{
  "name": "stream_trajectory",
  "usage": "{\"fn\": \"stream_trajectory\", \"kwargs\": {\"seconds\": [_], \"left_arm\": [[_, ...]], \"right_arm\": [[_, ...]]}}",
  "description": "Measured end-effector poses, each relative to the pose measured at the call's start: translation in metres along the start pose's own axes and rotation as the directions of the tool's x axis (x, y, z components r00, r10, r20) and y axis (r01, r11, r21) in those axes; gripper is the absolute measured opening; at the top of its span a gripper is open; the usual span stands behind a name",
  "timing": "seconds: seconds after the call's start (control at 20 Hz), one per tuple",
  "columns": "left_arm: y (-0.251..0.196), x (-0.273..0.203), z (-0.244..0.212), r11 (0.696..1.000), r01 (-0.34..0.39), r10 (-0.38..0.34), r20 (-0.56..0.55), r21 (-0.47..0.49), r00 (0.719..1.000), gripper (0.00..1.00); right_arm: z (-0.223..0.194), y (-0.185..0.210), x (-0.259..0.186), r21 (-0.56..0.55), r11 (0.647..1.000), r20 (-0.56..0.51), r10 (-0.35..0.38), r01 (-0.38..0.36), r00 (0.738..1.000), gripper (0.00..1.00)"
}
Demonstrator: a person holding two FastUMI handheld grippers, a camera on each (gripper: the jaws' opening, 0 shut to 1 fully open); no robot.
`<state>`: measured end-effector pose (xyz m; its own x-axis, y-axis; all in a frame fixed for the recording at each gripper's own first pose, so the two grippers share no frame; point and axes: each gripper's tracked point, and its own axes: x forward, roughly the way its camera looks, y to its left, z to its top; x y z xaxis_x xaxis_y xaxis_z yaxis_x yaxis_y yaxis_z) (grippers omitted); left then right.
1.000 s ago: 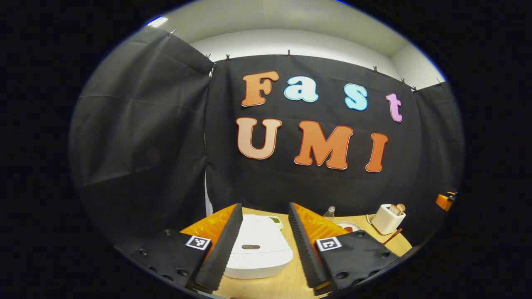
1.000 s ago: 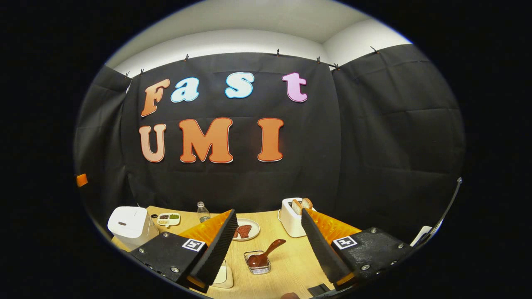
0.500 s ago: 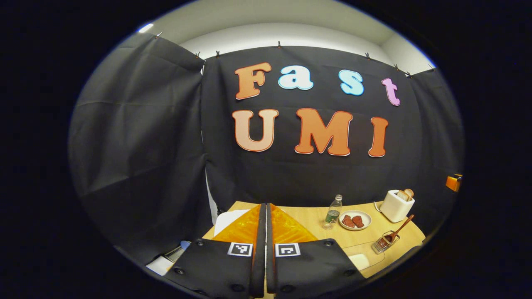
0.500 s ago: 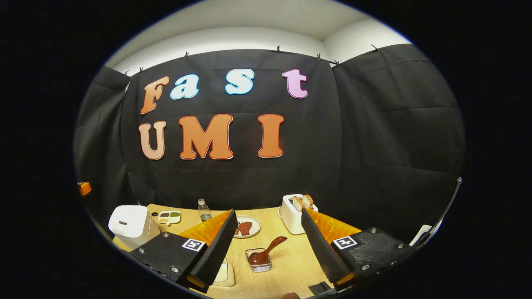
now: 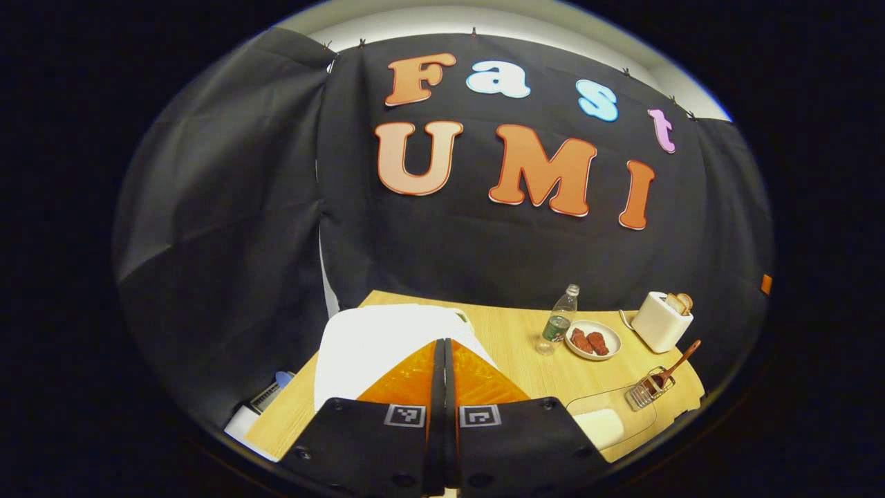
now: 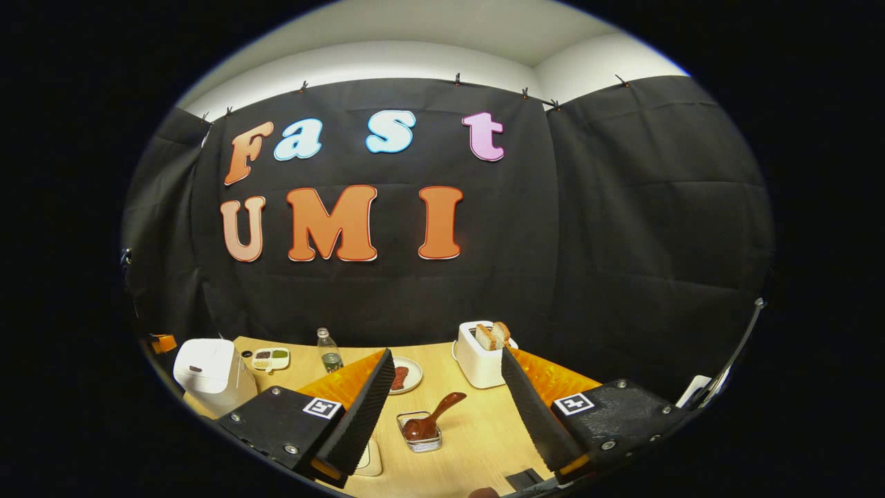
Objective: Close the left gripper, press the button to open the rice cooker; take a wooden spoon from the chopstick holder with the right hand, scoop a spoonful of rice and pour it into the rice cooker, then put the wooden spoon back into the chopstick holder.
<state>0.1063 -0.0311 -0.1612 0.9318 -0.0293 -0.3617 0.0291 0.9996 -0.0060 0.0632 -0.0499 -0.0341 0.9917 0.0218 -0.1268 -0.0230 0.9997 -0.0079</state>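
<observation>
Fingers pressed flat together, the left gripper (image 5: 444,346) holds nothing and points down over the white rice cooker (image 5: 373,342) at the bench's left edge, its lid down and its button hidden beneath the fingertips, so pressing looks like the step in hand. Farther right, the right gripper (image 6: 442,404) hangs wide open and empty, facing the wooden spoon (image 6: 432,415), whose handle leans up-right from the chopstick holder (image 6: 419,443)

Smooth white plastic rice cooker (image 5: 387,342), matt pale wood table (image 6: 477,436), wire-mesh metal chopstick holder (image 6: 419,441).
</observation>
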Motion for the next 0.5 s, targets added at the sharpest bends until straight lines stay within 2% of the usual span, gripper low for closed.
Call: {"fn": "stream_trajectory", "kwargs": {"seconds": [0.2,0.5], "left_arm": [[0.013,0.028,-0.034,1.000,-0.014,0.016,-0.083,0.026,0.996,0.05],[0.024,0.035,-0.064,0.999,-0.039,0.040,-0.163,0.011,0.986,0.05]], "right_arm": [[-0.010,-0.007,0.002,0.003,1.000,-0.033,-0.026,0.026,0.999,0.96],[-0.018,-0.013,0.005,0.008,0.999,-0.061,-0.050,0.050,0.997,0.96]]}}
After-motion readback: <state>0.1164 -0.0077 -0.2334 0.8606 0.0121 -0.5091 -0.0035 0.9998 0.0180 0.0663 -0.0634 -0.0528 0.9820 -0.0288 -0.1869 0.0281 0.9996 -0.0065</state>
